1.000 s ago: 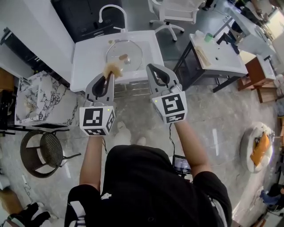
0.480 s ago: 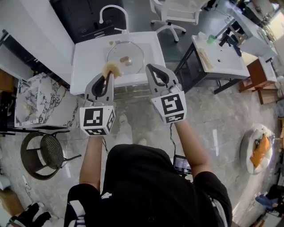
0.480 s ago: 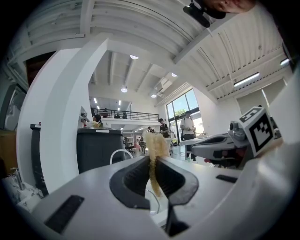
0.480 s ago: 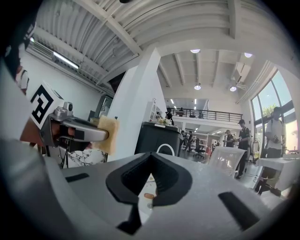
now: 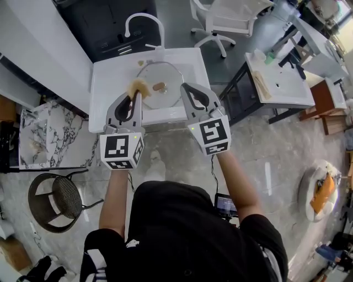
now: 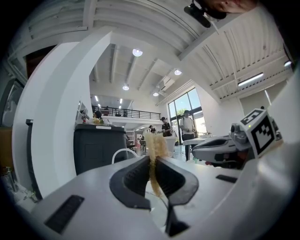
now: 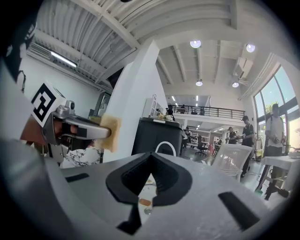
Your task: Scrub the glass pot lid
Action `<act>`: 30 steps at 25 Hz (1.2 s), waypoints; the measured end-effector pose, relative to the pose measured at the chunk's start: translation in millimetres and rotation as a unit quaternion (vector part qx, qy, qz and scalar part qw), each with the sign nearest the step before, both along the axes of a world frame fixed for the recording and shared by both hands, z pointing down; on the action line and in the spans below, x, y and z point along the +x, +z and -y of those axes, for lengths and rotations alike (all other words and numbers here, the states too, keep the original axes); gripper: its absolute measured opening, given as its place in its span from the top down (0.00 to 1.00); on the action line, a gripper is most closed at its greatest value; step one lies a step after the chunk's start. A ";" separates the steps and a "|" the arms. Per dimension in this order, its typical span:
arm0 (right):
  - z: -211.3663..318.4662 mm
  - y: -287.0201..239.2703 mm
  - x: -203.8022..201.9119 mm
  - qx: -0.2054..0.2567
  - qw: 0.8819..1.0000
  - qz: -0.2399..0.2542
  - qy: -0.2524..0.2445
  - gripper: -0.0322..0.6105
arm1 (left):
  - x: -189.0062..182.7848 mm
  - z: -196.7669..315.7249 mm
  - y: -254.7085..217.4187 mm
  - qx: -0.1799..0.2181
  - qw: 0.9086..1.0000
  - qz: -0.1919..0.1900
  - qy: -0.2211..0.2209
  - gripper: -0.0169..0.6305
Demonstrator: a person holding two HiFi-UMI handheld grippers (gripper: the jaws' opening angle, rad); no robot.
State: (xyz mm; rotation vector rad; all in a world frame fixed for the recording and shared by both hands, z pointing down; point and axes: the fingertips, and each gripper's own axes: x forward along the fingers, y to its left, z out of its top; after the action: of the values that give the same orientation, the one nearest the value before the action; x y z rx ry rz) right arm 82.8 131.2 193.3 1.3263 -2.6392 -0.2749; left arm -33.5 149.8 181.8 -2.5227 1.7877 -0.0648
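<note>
Both tongs (image 5: 134, 93) (image 5: 185, 87) with black-and-white marker cubes (image 5: 121, 152) (image 5: 213, 135)

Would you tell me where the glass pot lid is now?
In the head view, the glass pot lid lies flat on the white sink unit at top centre, in front of the faucet; the sponge shows over its left edge.

One glass pot lid (image 5: 165, 74), one sponge (image 5: 138, 86) at the lid's left edge, one curved faucet (image 5: 144, 22) beyond the lid, two grippers, left gripper (image 5: 134, 96) and right gripper (image 5: 186, 88), one swivel chair (image 5: 218, 19), one round stool (image 5: 59, 193).
</note>
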 end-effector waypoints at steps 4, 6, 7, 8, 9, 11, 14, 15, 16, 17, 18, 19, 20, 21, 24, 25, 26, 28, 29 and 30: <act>36.1 1.6 -13.0 -0.010 1.000 -0.002 0.006 0.97 | -14.2 37.8 2.5 -0.015 1.000 -0.015 0.007 0.94; 53.2 1.5 -20.5 -0.016 1.000 0.000 0.008 0.97 | -23.0 54.7 0.7 -0.020 0.999 -0.027 0.010 0.94; 61.0 1.2 -24.2 -0.020 1.000 0.001 0.009 0.97 | -27.6 62.6 0.0 -0.021 0.999 -0.030 0.010 0.94; 68.3 1.1 -27.6 -0.022 1.000 0.001 0.010 0.97 | -32.2 70.2 -0.1 -0.022 0.999 -0.032 0.010 0.94; 75.3 1.1 -31.1 -0.024 1.000 0.001 0.012 0.97 | -36.8 77.7 0.5 -0.023 0.999 -0.032 0.010 0.94; 88.3 1.8 -38.4 -0.027 1.000 -0.002 0.016 0.97 | -46.0 92.3 2.8 -0.028 0.999 -0.034 0.011 0.94; 107.0 2.6 -51.0 -0.031 0.999 -0.006 0.022 0.97 | -57.4 112.1 7.4 -0.035 0.999 -0.036 0.017 0.94; 113.2 2.8 -55.4 -0.033 0.999 -0.006 0.023 0.97 | -60.5 118.3 9.0 -0.038 0.998 -0.036 0.020 0.94; 118.8 3.2 -59.8 -0.035 0.999 -0.006 0.025 0.97 | -63.5 124.1 10.7 -0.040 0.998 -0.036 0.024 0.94; 123.8 4.0 -64.1 -0.036 0.999 -0.007 0.026 0.97 | -66.4 129.5 12.6 -0.042 0.998 -0.037 0.027 0.94; 128.2 5.1 -68.0 -0.037 0.999 -0.010 0.028 0.97 | -69.2 134.6 14.4 -0.043 0.998 -0.038 0.030 0.94; 132.2 6.2 -71.6 -0.037 0.999 -0.012 0.029 0.97 | -71.8 139.6 16.2 -0.045 0.998 -0.039 0.033 0.94; 136.2 7.5 -74.5 -0.038 0.999 -0.015 0.031 0.97 | -73.9 144.5 17.9 -0.046 0.998 -0.040 0.036 0.94; 140.0 9.2 -76.8 -0.038 0.999 -0.017 0.032 0.97 | -75.5 149.0 19.8 -0.047 0.997 -0.040 0.039 0.94; 150.5 16.6 -81.6 -0.042 0.998 -0.020 0.042 0.97 | -81.2 159.4 27.4 -0.050 0.997 -0.038 0.047 0.94; 153.8 19.0 -83.2 -0.044 0.998 -0.017 0.045 0.97 | -83.6 162.2 30.5 -0.052 0.997 -0.039 0.049 0.94; 156.7 21.1 -85.0 -0.047 0.998 -0.014 0.046 0.97 | -85.9 164.9 33.9 -0.054 0.996 -0.040 0.050 0.94; 161.2 25.9 -88.8 -0.052 0.998 -0.011 0.046 0.97 | -89.9 169.7 40.8 -0.058 0.996 -0.041 0.051 0.94; 163.2 28.6 -90.4 -0.054 0.997 -0.013 0.046 0.97 | -91.6 171.9 43.8 -0.060 0.996 -0.040 0.050 0.94; 165.2 31.3 -91.5 -0.056 0.997 -0.016 0.046 0.97 | -92.7 173.9 46.4 -0.062 0.996 -0.040 0.051 0.94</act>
State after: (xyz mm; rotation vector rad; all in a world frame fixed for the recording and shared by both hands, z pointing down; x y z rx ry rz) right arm -8.7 -34.0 224.6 1.3913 -2.5183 -0.1324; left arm -126.3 -24.1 228.2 -2.7352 1.7302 -0.0743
